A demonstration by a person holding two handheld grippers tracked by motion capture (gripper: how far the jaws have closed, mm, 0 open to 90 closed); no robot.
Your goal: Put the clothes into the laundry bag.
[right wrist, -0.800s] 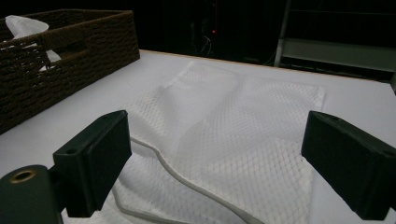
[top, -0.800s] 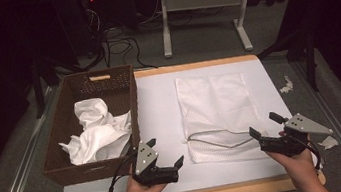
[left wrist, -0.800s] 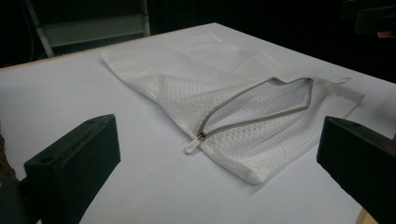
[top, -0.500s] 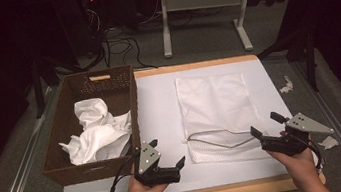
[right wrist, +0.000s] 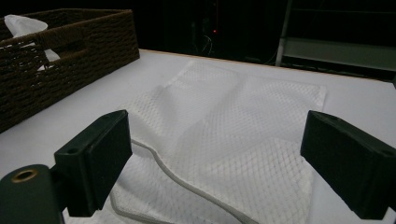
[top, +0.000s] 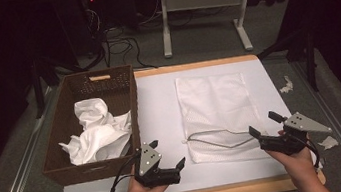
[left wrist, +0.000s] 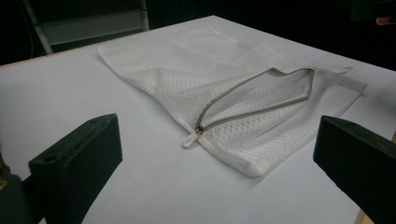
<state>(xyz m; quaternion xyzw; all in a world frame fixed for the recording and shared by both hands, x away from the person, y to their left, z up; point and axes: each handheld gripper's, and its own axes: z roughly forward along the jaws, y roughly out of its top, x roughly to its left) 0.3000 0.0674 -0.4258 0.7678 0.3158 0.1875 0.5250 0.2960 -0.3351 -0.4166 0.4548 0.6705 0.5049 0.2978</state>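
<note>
On the white table sheet between my two grippers sits the white mesh zip-up laundry bag (top: 216, 112), half unzipped, and both my left gripper (top: 169, 152) and right gripper (top: 261, 123) are wide open, holding nothing, so I reckon next up is pinching its mouth open for the white cloths (top: 95, 134) waiting in the brown wicker basket (top: 129, 89).

High view looks down; both gripper views face the mesh bag (top: 216, 112) closely.
</note>
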